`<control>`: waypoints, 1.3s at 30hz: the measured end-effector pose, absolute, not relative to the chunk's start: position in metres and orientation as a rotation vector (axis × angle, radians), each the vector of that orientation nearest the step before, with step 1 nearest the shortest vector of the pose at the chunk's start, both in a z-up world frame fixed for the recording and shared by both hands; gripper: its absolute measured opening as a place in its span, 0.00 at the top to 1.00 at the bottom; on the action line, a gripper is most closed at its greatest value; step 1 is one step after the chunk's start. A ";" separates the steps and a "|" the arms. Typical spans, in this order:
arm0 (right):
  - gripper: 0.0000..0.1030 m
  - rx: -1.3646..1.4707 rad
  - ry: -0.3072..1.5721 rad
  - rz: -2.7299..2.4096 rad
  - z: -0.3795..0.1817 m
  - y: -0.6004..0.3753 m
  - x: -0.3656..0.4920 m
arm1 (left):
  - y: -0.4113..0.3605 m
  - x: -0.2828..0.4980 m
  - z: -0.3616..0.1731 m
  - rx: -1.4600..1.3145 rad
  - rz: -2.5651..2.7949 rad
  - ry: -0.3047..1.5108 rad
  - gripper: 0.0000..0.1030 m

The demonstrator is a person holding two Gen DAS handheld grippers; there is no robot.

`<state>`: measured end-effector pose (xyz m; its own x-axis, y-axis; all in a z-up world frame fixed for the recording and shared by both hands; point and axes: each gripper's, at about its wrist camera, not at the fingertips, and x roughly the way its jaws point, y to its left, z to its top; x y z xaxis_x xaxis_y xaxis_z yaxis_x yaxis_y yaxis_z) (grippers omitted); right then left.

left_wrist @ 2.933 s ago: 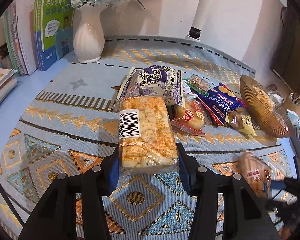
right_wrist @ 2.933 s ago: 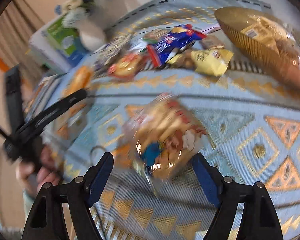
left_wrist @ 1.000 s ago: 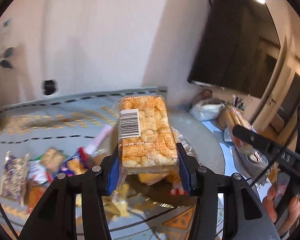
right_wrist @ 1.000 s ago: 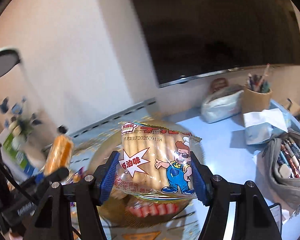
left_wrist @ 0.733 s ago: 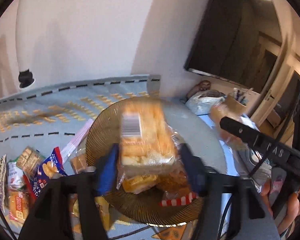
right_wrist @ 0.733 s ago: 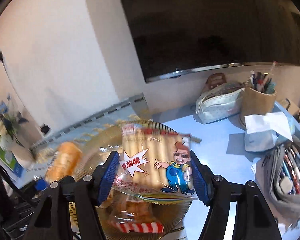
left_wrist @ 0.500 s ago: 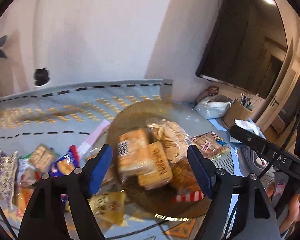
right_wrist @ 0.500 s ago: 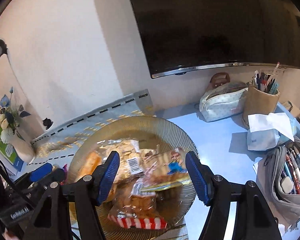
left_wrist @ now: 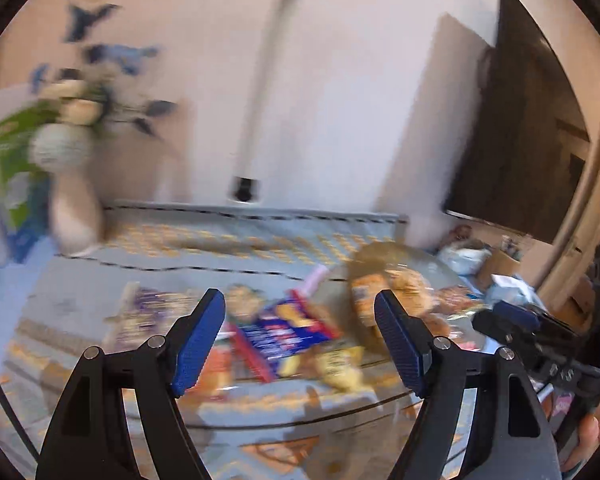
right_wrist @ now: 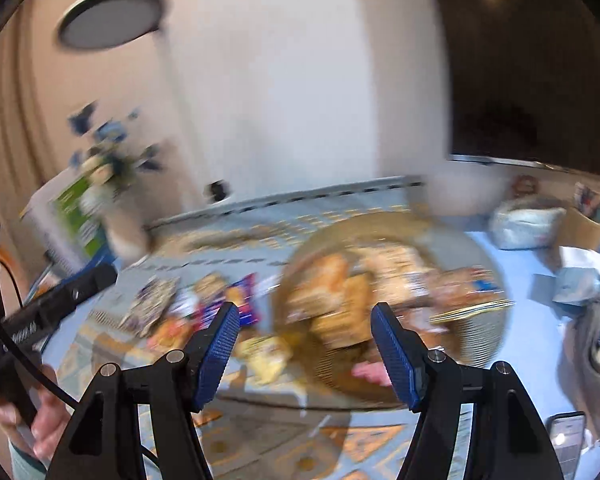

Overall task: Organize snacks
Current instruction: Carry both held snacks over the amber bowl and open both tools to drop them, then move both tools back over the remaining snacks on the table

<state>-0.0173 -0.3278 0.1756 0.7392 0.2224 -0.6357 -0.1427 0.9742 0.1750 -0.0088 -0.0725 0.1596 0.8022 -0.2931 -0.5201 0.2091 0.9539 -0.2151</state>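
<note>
Both views are motion-blurred. A gold wicker basket (right_wrist: pixel 484 332) on the table holds several snack packs (right_wrist: pixel 332 280); it also shows in the left wrist view (left_wrist: pixel 364 256). Loose snacks lie left of it: a blue pack (left_wrist: pixel 284 332), a yellow pack (left_wrist: pixel 340 368), a purple-and-white pack (left_wrist: pixel 140 312). My left gripper (left_wrist: pixel 300 336) is open and empty, raised above the loose snacks. My right gripper (right_wrist: pixel 304 344) is open and empty, raised above the basket's left edge.
A white vase of flowers (left_wrist: pixel 74 200) and green books (left_wrist: pixel 8 168) stand at the table's back left. A lamp pole (left_wrist: pixel 256 108) rises behind. A pouch (right_wrist: pixel 528 220), pen cup, tissues and a phone (right_wrist: pixel 566 444) crowd the right side.
Both grippers let go of their snack packs into the basket and opened. Since then both have swung left and pulled back from the basket.
</note>
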 end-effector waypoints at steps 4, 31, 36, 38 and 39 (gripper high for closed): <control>0.36 0.093 0.732 0.289 0.162 -0.279 -0.023 | -0.029 -0.028 0.154 -0.166 -0.190 0.554 0.26; 0.31 0.087 0.867 0.374 0.039 -0.205 -0.006 | 0.057 -0.019 0.028 -0.253 -0.047 0.769 0.26; 0.31 0.103 0.876 0.367 0.038 -0.206 -0.005 | 0.058 -0.021 0.028 -0.262 -0.040 0.762 0.26; 0.31 0.099 0.879 0.370 0.038 -0.205 -0.006 | 0.057 -0.022 0.028 -0.255 -0.034 0.760 0.26; 0.31 0.095 0.880 0.371 0.038 -0.204 -0.006 | 0.056 -0.022 0.028 -0.250 -0.036 0.761 0.26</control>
<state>-0.0062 -0.2039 0.0377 0.5779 0.3549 -0.7349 -0.2780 0.9322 0.2317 -0.0218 0.0556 0.0284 0.7250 -0.1226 -0.6778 -0.0578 0.9697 -0.2372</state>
